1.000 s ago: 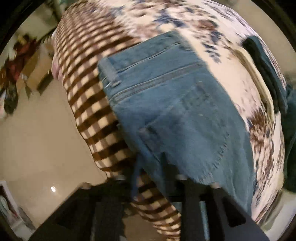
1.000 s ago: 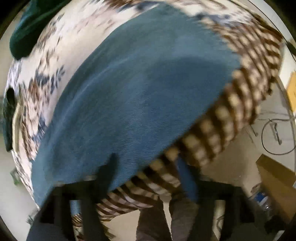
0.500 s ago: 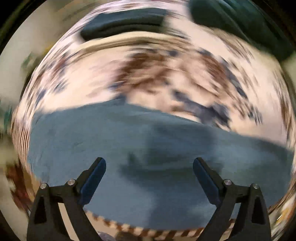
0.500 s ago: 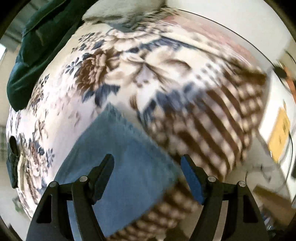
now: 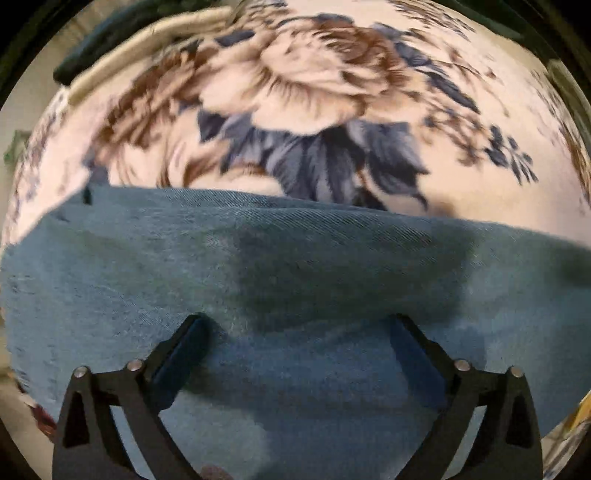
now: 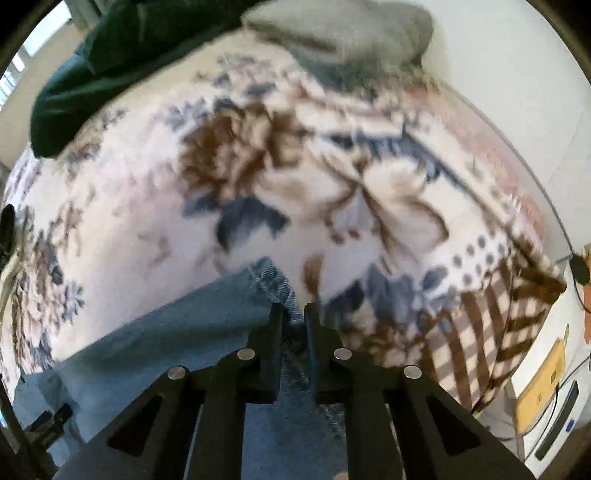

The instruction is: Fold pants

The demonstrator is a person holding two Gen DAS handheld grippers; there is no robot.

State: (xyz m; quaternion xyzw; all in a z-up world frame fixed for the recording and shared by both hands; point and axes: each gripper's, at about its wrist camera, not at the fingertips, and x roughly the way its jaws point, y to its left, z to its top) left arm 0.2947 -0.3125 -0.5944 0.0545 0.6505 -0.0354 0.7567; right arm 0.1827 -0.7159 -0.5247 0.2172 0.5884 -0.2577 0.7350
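Blue denim pants [image 5: 295, 258] lie flat on a floral blanket [image 5: 314, 92] and fill the lower half of the left wrist view. My left gripper [image 5: 297, 321] points down just over the denim, its jaws opening wide, with nothing pinched between them. In the right wrist view the pants [image 6: 166, 332] run off to the lower left, and their stitched hem corner sits at the fingertips. My right gripper [image 6: 293, 308] is closing, with that hem corner pinched in the narrow gap between its fingers.
The blanket [image 6: 147, 203] turns to a brown check border [image 6: 480, 332] at the bed's right edge. Dark green cloth [image 6: 110, 55] and a grey pillow [image 6: 351, 29] lie at the far side. A yellow box [image 6: 543, 384] sits below on the right.
The left gripper let go of the waistband, swung over the flat denim and opened wide. The right gripper travelled to the hem corner and closed on it.
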